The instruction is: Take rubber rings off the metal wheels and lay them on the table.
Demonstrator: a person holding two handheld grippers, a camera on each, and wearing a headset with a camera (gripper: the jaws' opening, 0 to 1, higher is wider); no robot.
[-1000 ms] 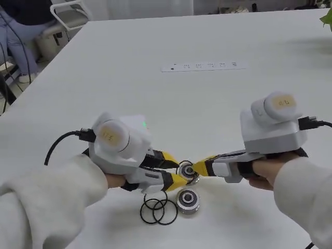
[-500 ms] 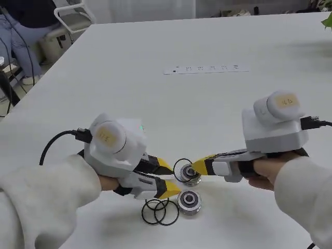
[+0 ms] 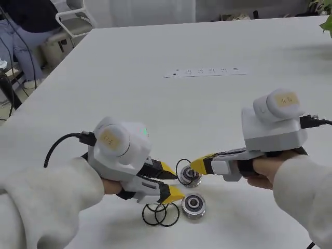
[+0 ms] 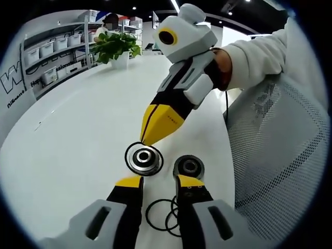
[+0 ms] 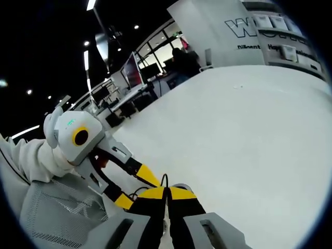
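Tongs on the right are clenched, yellow tips pressed together on a thin black rubber ring. The ring stands up as a loose loop, partly off the round silver metal wheel with a dark hub, at lower centre of the head view. In the right gripper view a fine black line rises from between the closed tips, which fits that pinch. The left tongs are released and hold nothing; in the left gripper view their tips stand apart just below both wheels. A second silver metal wheel sits just beside the first, toward the bottom of the frame. A small cluster of loose black rubber rings, overlapping one another, lies flat on the white tabletop to its left.

The ring looks light, soft and stretchy, so it will likely spring back into the wheel's groove if the pinch slips. It is best held on the slack part of the cord that is already clear of the rim. The wheel seems stiff, smooth and heavy for its size, and apt to slide or tip when pulled. The free tongs would best steady it across its rim, away from the ring.
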